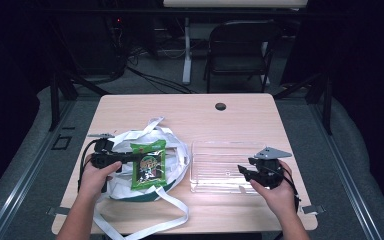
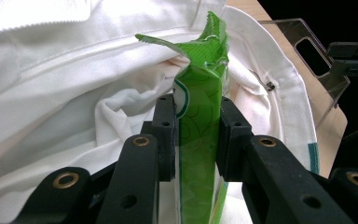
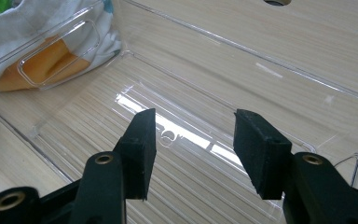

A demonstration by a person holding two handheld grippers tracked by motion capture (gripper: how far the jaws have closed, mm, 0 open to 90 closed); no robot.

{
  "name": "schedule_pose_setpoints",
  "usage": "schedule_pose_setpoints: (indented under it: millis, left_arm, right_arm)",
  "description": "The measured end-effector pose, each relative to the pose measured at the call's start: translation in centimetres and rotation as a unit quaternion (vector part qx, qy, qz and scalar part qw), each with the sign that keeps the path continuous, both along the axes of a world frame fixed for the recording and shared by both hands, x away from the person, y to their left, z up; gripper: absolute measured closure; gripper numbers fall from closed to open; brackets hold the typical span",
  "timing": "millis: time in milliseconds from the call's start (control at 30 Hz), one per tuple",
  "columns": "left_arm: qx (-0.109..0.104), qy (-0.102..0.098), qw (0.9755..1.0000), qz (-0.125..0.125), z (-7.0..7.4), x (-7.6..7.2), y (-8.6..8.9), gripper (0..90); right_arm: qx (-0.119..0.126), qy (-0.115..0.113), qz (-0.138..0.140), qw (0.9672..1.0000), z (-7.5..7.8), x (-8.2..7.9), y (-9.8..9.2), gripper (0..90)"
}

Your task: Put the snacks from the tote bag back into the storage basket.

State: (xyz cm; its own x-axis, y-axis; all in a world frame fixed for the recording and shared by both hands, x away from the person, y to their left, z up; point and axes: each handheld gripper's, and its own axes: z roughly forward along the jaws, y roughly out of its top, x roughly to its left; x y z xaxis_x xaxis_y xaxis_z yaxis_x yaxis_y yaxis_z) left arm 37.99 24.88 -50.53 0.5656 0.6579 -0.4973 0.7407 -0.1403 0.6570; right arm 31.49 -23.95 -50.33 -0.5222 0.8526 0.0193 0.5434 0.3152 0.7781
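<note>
A green snack packet (image 1: 148, 164) lies on top of a white cloth bag (image 1: 145, 172) at the left of the table. My left gripper (image 1: 130, 159) reaches in from the left and is shut on the packet's edge. In the left gripper view both black pads (image 2: 165, 135) press on the green packet (image 2: 200, 135), which stands edge-on between them over the white bag (image 2: 51, 84). A clear plastic tray (image 1: 220, 167) sits empty at the right. My right gripper (image 1: 243, 171) hovers at the tray's near right side, open, with nothing between its fingers (image 3: 142, 149).
The bag's long white straps (image 1: 145, 222) trail toward the table's front edge. A round cable hole (image 1: 220, 106) marks the far side of the wooden table (image 1: 190, 112). A black chair (image 1: 240, 47) stands beyond it. The tray's cut-out handle (image 3: 58, 58) faces the bag.
</note>
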Motion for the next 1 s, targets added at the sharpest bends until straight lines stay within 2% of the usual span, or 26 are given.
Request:
schedule_pose_setpoints:
  millis: [400, 600, 767, 1000]
  left_arm:
    - [-0.003, -0.031, 0.9992, 0.024, 1.1, -0.4, 1.0, 72.7]
    - [-0.008, -0.066, 0.9971, 0.036, 2.3, -0.9, 1.2, 72.7]
    - [-0.009, -0.088, 0.9954, 0.037, 3.0, -1.3, 1.0, 72.8]
    - [-0.006, -0.104, 0.9941, 0.029, 3.8, -1.7, 0.4, 72.8]
  right_arm:
    - [0.001, -0.002, 0.0, 1.0, 0.0, 0.0, 0.0, 49.0]
    - [0.0, -0.003, 0.0, 1.0, 0.1, 0.0, -0.1, 49.0]
    - [-0.002, -0.006, 0.003, 1.0, 0.1, 0.0, -0.1, 48.7]
    - [-0.013, -0.015, 0.007, 0.9998, 0.2, -0.1, 0.0, 48.7]
